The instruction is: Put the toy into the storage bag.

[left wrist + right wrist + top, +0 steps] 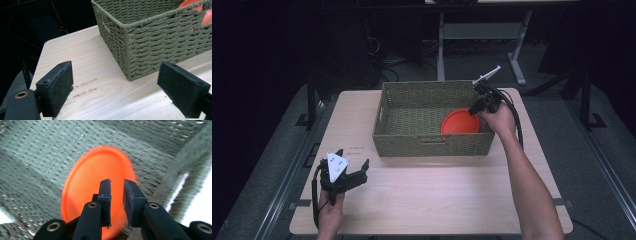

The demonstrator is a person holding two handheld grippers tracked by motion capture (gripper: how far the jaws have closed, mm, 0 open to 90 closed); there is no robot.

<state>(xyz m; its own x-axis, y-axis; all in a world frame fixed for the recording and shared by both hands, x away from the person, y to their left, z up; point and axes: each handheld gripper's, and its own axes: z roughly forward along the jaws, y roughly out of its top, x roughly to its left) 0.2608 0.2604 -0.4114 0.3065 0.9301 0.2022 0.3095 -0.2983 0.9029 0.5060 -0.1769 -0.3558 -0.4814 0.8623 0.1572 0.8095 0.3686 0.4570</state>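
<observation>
Table [432,195], wicker basket [432,142], orange plate [459,122] inside

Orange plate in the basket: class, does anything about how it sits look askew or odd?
Yes. The orange plate does not lie flat: it is tilted in the near right corner of the woven basket. The right tool is over it, jaws slightly apart. Nothing looks spilled or broken.
</observation>
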